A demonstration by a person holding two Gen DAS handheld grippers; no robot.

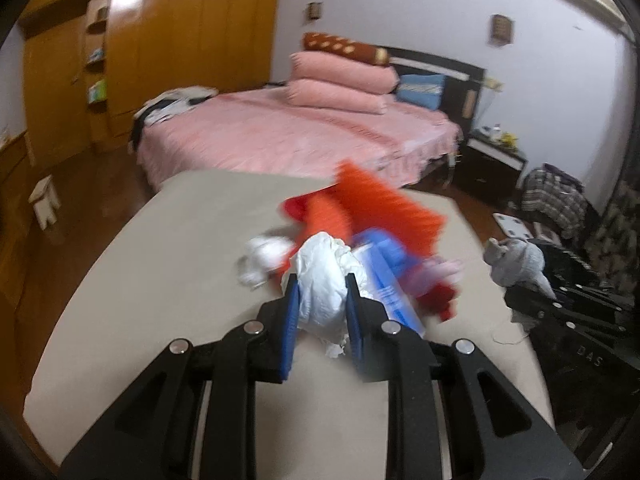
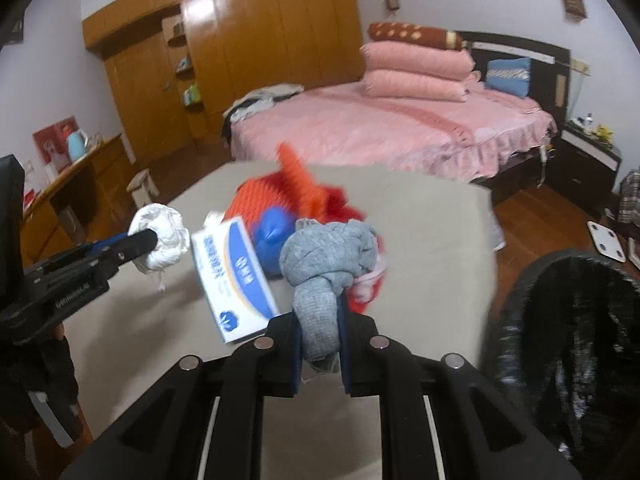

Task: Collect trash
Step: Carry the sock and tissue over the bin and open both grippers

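My left gripper is shut on a crumpled white paper wad, held above the beige table; it also shows in the right wrist view with the wad. My right gripper is shut on a grey cloth bundle, seen at the right in the left wrist view. A second white wad, a blue-and-white box, a blue item and an orange-red bag lie on the table.
A black mesh bin stands right of the table. A pink bed with pillows lies behind, with a dark nightstand, a wooden wardrobe, a small stool and a wooden desk at the left.
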